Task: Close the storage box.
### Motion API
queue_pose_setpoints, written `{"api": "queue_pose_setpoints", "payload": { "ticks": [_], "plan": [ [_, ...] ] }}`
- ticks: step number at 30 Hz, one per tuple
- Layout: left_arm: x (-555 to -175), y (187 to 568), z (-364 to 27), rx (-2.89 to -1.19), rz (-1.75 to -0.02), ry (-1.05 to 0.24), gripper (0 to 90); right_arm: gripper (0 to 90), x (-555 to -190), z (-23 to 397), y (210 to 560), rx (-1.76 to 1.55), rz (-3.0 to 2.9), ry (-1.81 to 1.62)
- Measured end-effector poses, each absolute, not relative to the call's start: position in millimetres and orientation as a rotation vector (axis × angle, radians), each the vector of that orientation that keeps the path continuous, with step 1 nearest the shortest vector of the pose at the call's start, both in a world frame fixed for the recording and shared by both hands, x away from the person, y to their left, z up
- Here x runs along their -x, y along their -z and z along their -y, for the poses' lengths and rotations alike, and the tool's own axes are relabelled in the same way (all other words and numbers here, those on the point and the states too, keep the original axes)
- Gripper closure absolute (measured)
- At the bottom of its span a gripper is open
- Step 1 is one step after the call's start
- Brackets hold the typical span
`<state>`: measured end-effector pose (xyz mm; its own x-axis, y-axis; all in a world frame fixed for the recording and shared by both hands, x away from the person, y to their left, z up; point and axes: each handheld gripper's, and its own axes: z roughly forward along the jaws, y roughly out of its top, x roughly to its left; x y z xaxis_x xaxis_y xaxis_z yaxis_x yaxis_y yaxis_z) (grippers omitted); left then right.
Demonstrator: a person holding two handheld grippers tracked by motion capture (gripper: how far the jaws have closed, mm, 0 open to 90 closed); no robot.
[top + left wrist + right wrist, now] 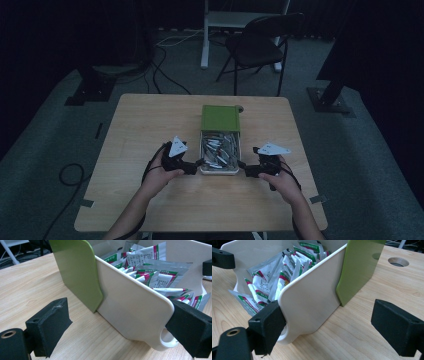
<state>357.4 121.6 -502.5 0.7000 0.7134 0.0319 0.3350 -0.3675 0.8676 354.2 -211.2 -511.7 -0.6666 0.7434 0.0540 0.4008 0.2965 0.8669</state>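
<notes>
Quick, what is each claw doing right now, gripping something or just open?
Left claw: open, one jaw at the white box's near corner.
Right claw: open, one jaw at the box's other near corner.

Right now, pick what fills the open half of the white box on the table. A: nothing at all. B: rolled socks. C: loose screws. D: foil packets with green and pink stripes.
D: silver foil packets with green and pink bands are piled inside the white box, beside its green lid.

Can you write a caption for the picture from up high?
Two hand-held grippers, left and right, flank a white box of packets with a green lid on a table.
</notes>
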Motion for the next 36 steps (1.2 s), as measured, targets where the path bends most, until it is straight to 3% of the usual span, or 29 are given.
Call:
{"api": "queue_pose_setpoints", "payload": {
  "ticks": [36],
  "plan": [
    [-379.3,498.6,-120.3,-1.981,-0.846,-0.511,6.5,12.4,-371.7,209.6,509.3,-1.066,-2.189,-1.307]
  ]
}}
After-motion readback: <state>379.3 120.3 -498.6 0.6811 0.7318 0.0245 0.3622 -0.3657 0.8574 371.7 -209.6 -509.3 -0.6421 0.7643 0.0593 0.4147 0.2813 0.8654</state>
